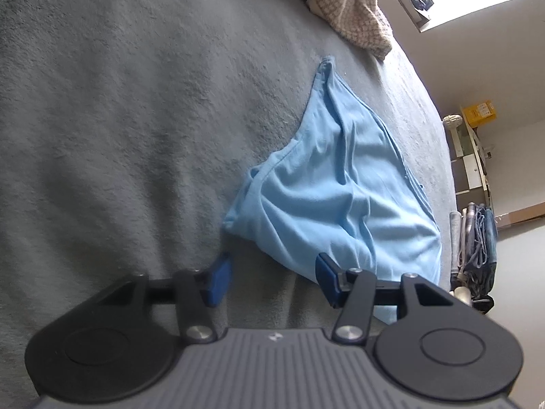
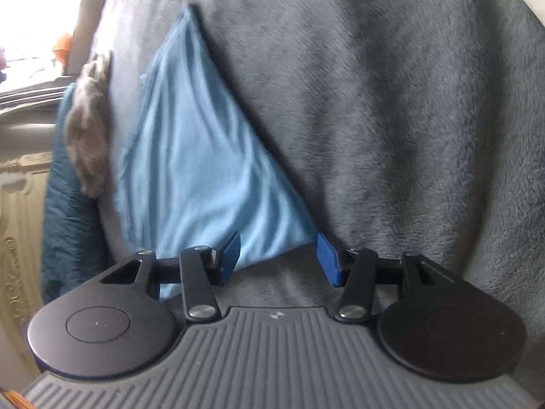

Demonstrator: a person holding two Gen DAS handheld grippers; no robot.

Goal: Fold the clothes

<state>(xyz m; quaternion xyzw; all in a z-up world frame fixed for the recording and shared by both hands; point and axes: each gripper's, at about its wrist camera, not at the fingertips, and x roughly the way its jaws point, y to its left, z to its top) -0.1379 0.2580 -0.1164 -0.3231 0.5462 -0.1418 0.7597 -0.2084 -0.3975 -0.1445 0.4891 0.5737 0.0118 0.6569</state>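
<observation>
A light blue garment (image 1: pixel 340 197) lies rumpled and roughly folded on a grey fleece blanket (image 1: pixel 136 119). My left gripper (image 1: pixel 272 274) hovers over the garment's near edge with its blue pads apart; the cloth's lower edge lies beneath and between them, and neither pad presses on it. In the right wrist view the same garment (image 2: pixel 197 156) forms a triangle pointing away. My right gripper (image 2: pixel 277 257) stands open at the garment's near corner, whose edge lies loose between the pads.
A beige knitted garment (image 1: pixel 347 6) lies at the far end of the bed. The bed's edge runs close beside the blue garment (image 1: pixel 439 143), with furniture and a bag on the floor beyond. A grey-brown cloth (image 2: pixel 88 129) and a teal blanket (image 2: pixel 68 231) lie left.
</observation>
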